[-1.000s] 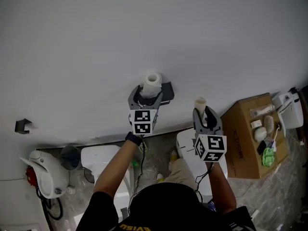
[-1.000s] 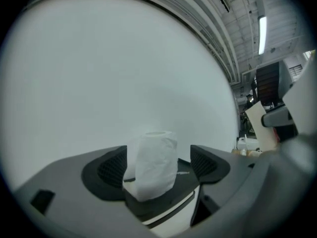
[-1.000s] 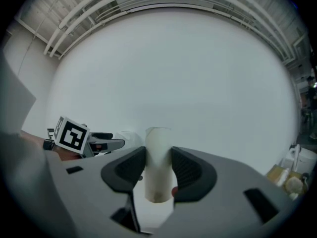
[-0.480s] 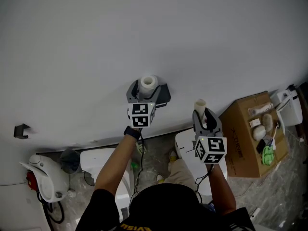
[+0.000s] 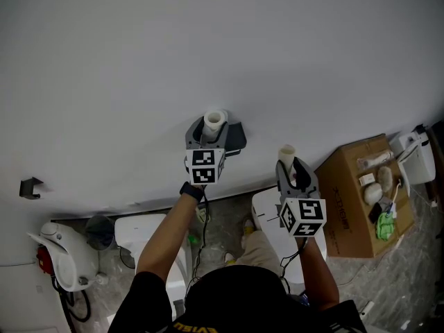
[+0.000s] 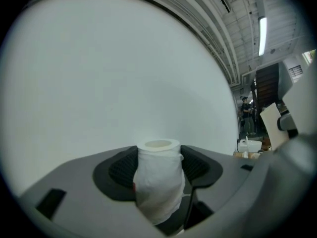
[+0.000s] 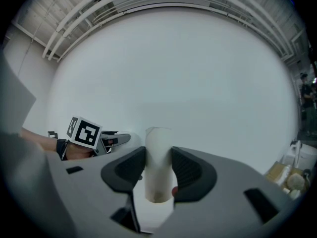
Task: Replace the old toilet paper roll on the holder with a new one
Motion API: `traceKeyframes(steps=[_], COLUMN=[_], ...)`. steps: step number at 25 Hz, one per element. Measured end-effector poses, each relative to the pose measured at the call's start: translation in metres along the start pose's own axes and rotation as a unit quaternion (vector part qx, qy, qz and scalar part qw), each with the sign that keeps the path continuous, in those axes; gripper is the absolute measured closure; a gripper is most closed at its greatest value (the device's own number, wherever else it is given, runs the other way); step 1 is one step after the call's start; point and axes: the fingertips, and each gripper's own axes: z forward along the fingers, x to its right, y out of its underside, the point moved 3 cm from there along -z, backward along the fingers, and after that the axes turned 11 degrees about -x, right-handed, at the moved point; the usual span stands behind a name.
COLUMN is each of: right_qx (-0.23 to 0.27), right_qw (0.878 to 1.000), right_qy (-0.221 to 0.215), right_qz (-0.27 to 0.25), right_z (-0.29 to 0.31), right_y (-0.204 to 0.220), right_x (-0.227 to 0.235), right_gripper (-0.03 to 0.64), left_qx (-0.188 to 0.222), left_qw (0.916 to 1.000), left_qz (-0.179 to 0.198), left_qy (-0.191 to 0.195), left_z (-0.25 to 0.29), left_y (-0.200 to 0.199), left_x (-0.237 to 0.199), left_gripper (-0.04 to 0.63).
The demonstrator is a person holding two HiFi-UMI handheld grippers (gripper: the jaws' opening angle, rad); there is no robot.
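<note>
Nudged forward, left claw (image 5: 214, 132) has just closed on the paper roll (image 6: 157, 182) at the 12 o'clock holder (image 5: 238, 136); right claw (image 7: 158, 170) grips a cardboard tube (image 7: 157, 150). Roll probably ready to shift.

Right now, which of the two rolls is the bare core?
The slim cardboard tube, clamped in the fingers of the right gripper: no paper left on it. The left gripper, its fingers just closing, squeezes the fatter paper-wrapped roll.

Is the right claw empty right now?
No, in the right gripper view the right claw has a pale tube clamped upright between its two pads.
</note>
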Motion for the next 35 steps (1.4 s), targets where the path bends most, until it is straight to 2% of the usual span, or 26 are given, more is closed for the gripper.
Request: traceKeyframes(steps=[8,17,30,35], right_qx=[0.001,0.006,0.009,0.006], right_qw=[1.000,1.000,1.000,1.000], right_qy=[-0.004,-0.001,0.015,0.026], right_qz=[0.004,0.005,0.011,0.014], right_z=[-0.001,-0.006,-0.020,-0.026], right_y=[0.001,0.000,0.003,0.007], right_x=[0.001,0.003,0.015,0.027], right_gripper=[0.448,0.448,0.448,0.448], left_qx=[-0.002,0.026,0.056,0.061], left_qw=[1.0000,0.9995,0.9967,0.9941], left_qz=[0.000,0.021,0.044,0.056], left_qy=[-0.003,0.000,0.038,0.070], left_z=[-0.001,-0.012,-0.014,-0.015], left_y=[-0.001,-0.025,-0.060,-0.068], left_x=[-0.001,0.006,0.045,0.074], left_gripper=[0.324,0.324,0.324,0.324])
